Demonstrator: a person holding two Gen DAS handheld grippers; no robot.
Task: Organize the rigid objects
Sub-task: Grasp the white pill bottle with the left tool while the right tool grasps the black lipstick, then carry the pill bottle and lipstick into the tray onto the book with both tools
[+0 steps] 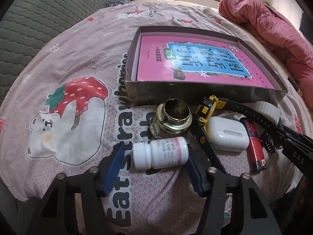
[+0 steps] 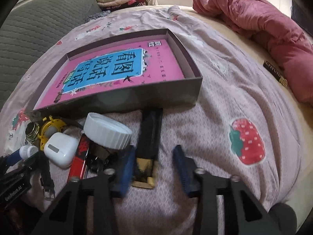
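I have the left tongs [image 1: 154, 159] down on the bed's strawberry-print cover [image 1: 82, 45], their blue pads on either side of a white pill bottle [image 1: 160, 152] that lies on its side; the right pad touches the bottle's base, while a sliver of gap shows at the cap end, so I can't tell if it is truly pinched. My right tongs [image 2: 154, 166] stand apart over a flat black-and-gold bar [image 2: 148, 148], the left pad against its edge, the right pad well clear. Between both tongs sits the clutter: a brass fitting [image 1: 173, 118], a yellow-and-black watch [image 1: 208, 107], a white earbud case [image 1: 227, 135], a red lighter [image 1: 255, 148] and a white ribbed lid [image 2: 108, 133]. Just behind them is the shallow box [image 1: 205, 94] holding a pink book [image 1: 199, 62]
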